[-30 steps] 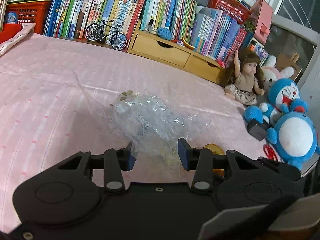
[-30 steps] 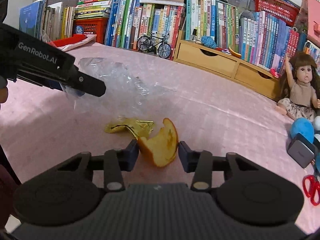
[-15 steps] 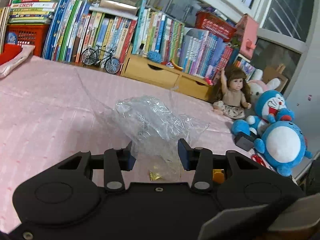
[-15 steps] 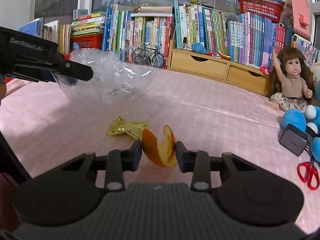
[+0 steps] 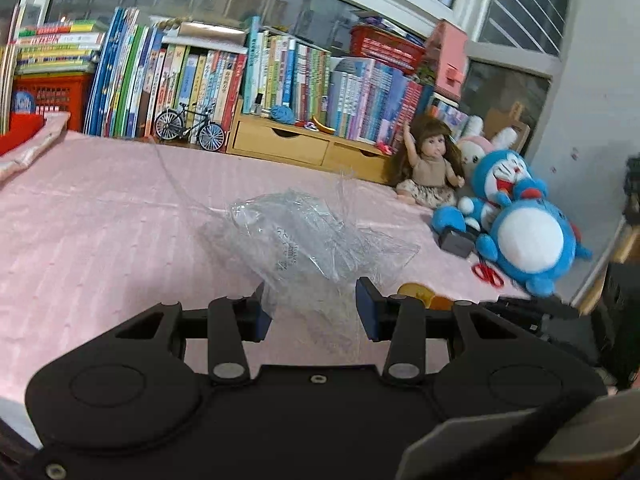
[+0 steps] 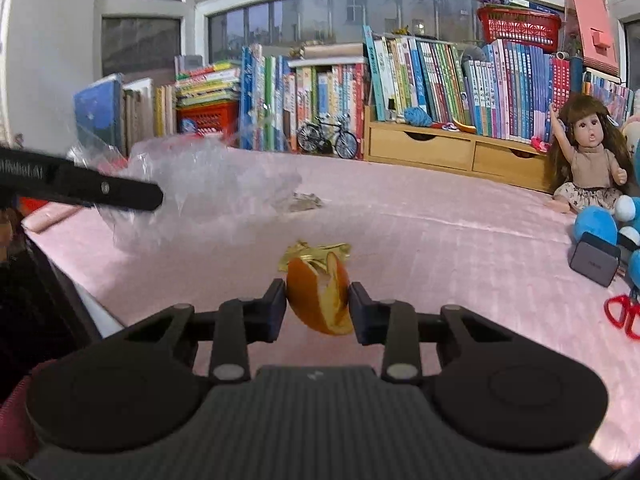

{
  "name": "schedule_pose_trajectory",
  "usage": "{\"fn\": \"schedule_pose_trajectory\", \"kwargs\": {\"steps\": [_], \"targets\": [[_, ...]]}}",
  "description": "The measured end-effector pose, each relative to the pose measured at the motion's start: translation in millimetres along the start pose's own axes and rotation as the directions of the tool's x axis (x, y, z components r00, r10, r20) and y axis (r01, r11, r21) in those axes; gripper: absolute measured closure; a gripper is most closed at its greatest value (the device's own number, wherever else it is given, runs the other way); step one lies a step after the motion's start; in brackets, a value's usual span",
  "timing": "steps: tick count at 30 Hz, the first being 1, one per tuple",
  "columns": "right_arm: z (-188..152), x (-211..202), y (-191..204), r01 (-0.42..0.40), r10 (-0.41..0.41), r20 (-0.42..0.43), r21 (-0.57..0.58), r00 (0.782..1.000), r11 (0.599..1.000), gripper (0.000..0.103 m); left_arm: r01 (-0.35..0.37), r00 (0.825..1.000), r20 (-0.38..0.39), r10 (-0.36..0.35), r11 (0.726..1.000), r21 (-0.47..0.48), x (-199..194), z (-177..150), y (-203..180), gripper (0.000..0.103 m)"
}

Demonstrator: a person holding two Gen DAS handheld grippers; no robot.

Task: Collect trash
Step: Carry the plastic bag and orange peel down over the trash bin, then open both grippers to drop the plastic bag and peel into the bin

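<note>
- On the pink bedcover (image 6: 440, 232), trash is being gathered with both tongs: an orange peel (image 6: 318, 300) is pinched between the pads of the right gripper (image 6: 318, 306), whose jaws are closing on it, and it is lifted clear of the cover.
- A crumpled clear plastic bag (image 5: 312, 240) is held by the left gripper (image 5: 314, 306) at a narrow-to-middling gap; the film is bunched between the pads, and in the right wrist view the bag (image 6: 208, 184) hangs off the cover from that gripper's finger.
- A gold foil wrapper (image 6: 316, 254) lies on the cover just behind the peel, not yet collected; a small grey scrap (image 6: 306, 200) lies farther back, beside the bag.
- The step in hand is judged to be carrying the peel to the bag.
- The next move calls for the bag's mouth to be found and kept open, which the left grip on bunched film may hinder; the peel must be brought over that opening before it is let go.
- Against the frame one second earlier, the peel is squeezed narrower and raised off the cover, the bag is lifted higher, and more of the window and shelf of books (image 5: 280, 76) is seen in both views.
- The doll (image 6: 588, 160), blue plush toys (image 5: 524, 240) and red scissors (image 6: 624, 314) are left untouched at the side.
</note>
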State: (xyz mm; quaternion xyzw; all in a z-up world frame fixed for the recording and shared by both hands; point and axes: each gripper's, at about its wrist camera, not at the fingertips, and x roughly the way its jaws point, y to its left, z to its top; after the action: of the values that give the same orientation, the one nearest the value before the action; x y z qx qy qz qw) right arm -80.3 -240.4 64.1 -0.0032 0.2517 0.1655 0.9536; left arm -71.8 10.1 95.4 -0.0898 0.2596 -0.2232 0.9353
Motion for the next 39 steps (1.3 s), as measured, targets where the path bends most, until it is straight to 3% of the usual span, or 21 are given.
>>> {"fn": "schedule_pose_trajectory", "kwargs": {"steps": [6,9,20,30,39], "targets": [[-19.8,-40.3,21.3,-0.057,0.057,0.033,0.014,0.998,0.998,0.064,0.009,1.000,-0.005,-0.009,0.995,0.096,-41.0,-31.7,-12.5,0.062],[-31.5,-53.5,34.5,-0.060,0.060,0.025,-0.001,0.998,0.998,0.064,0.022,0.999,-0.030,-0.019,0.995,0.100,-53.8,-46.0,-14.2,0.062],[-79.0,-57.9,70.3,-0.101,0.094,-0.128,-0.050,0.987,0.994,0.063,0.008,0.981,-0.195,0.010,0.996,0.091,-73.7,-100.3,-6.5,0.062],[-118.5,-40.8,81.4,-0.133,0.119,-0.270,-0.036,0.956,0.990,0.063,-0.049,0.933,-0.346,0.094,0.989,0.137,-48.3,-138.4,-3.9,0.061],[-132.7,-32.5,88.3,-0.149,0.125,-0.324,-0.051,0.938,0.987,0.062,-0.049,0.885,-0.456,0.090,0.994,0.101,-21.9,-164.8,1.6,0.059]]}}
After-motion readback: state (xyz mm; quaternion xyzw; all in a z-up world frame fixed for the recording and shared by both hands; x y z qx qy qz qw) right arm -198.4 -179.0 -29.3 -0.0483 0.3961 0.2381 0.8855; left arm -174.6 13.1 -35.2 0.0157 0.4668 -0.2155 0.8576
